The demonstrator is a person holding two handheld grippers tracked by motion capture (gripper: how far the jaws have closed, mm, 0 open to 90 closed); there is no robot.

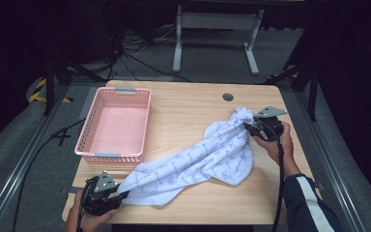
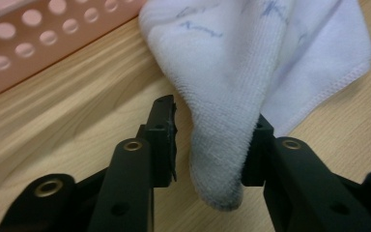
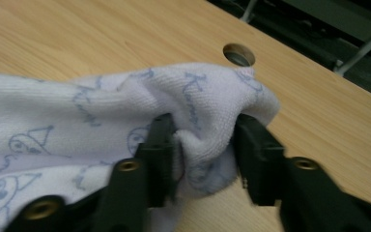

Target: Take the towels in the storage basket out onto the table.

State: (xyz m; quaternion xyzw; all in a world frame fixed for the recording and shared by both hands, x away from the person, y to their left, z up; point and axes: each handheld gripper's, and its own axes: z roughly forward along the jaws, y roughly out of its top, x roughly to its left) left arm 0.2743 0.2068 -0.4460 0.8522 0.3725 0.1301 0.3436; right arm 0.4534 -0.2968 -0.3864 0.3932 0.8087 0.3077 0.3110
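here, towel (image 2: 232, 145) corner between left gripper (image 2: 212, 140) jaws

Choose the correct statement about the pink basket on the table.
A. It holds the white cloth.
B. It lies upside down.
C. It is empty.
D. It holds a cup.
C: in the high view the pink basket stands upright with a bare bottom, while the white cloth lies on the table beside it.

White towel (image 1: 207, 157) with pale blue doodles; pink basket (image 1: 89, 140); light wood-grain table (image 1: 193, 104).
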